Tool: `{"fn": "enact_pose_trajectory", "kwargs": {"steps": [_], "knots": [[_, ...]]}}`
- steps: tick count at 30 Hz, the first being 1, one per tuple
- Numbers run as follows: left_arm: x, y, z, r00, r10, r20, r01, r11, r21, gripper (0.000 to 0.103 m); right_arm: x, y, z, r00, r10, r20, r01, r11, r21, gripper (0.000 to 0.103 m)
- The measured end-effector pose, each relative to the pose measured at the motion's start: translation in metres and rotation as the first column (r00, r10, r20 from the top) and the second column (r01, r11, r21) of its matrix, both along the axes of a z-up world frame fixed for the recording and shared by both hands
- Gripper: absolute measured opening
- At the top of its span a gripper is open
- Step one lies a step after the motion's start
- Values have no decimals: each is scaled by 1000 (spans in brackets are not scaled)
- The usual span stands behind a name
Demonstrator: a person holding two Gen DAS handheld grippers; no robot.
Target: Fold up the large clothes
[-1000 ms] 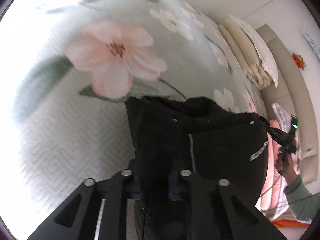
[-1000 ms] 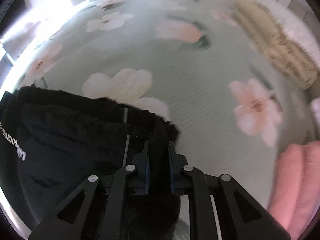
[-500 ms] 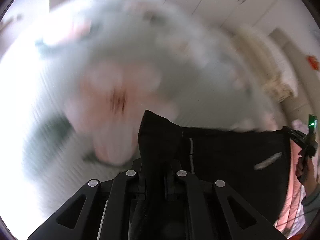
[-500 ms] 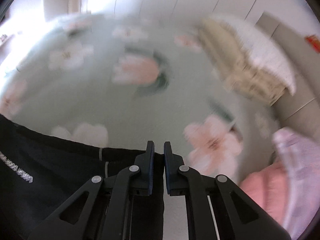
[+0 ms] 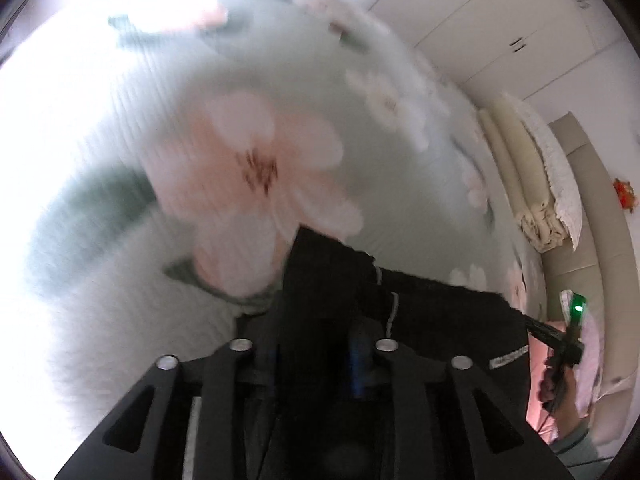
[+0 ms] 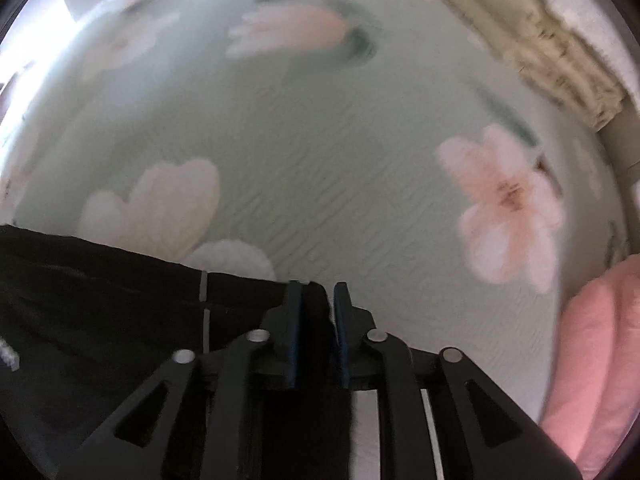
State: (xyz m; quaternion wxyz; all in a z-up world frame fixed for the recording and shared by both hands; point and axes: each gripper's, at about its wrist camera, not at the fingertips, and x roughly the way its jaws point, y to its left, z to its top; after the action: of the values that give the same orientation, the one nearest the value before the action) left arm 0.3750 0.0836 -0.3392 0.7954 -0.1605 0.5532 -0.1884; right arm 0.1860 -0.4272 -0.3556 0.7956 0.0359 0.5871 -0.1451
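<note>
Bedspread (image 6: pixel 320 168), pale green with pink and white blossoms, underlies everything in both views. Nearest item: black garment (image 5: pixel 440 320), stretched between the two tools above the spread. Left gripper (image 5: pixel 316 344) is pinching one corner of it, cloth bunched between its fingers and rising just ahead of them. Right gripper (image 6: pixel 316 312) is clamped on the opposite corner, fabric trailing off to its left; blue pads (image 6: pixel 294 320) press the fold. Right of that gripper: pink bedding (image 6: pixel 592 360). Farther ahead to the right: folded cream blankets (image 5: pixel 520 184). Beyond: white wardrobe doors (image 5: pixel 500 28).
</note>
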Motion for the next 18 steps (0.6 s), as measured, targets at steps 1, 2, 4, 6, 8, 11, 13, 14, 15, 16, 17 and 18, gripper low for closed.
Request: {"fn": "enact_pose_trajectory", "kwargs": {"steps": [1, 2, 4, 6, 8, 11, 13, 14, 15, 16, 17, 18], "knots": [[-3, 3, 9, 1000, 4, 17, -5, 1000, 12, 39, -9, 2, 15, 1000, 4, 25, -4, 1000, -14, 48], [-8, 7, 21, 999, 13, 40, -14, 1000, 28, 39, -17, 5, 29, 998, 12, 54, -11, 1000, -22, 59], [-20, 14, 38, 996, 54, 73, -57, 997, 49, 38, -39, 19, 64, 991, 53, 124, -51, 998, -21, 61], [-33, 20, 50, 992, 89, 90, -92, 995, 29, 38, -59, 35, 88, 985, 84, 149, -81, 996, -31, 61], [-54, 10, 66, 992, 73, 102, -72, 997, -13, 38, -76, 56, 107, 980, 107, 170, -107, 994, -7, 61], [-94, -30, 89, 988, -45, 146, 50, 998, -30, 38, -91, 94, 117, 972, 140, 190, -164, 979, 118, 61], [-120, -69, 95, 976, -147, 160, 155, 987, -37, 38, -96, 133, 112, 966, 186, 178, -214, 966, 148, 61], [-133, -93, 93, 967, -203, 155, 210, 977, -26, 38, -98, 150, 108, 965, 196, 175, -225, 961, 162, 61], [-144, -115, 86, 959, -244, 141, 248, 969, -5, 38, -96, 164, 99, 963, 208, 170, -241, 950, 200, 58], [-153, -133, 77, 951, -284, 124, 284, 959, 12, 38, -95, 175, 89, 962, 216, 165, -251, 941, 229, 49], [-160, -147, 67, 942, -318, 105, 317, 948, 32, 38, -92, 186, 77, 963, 222, 152, -255, 934, 249, 46], [-164, -157, 55, 937, -341, 80, 337, 940, 58, 38, -90, 195, 64, 966, 222, 134, -250, 932, 261, 46]]}}
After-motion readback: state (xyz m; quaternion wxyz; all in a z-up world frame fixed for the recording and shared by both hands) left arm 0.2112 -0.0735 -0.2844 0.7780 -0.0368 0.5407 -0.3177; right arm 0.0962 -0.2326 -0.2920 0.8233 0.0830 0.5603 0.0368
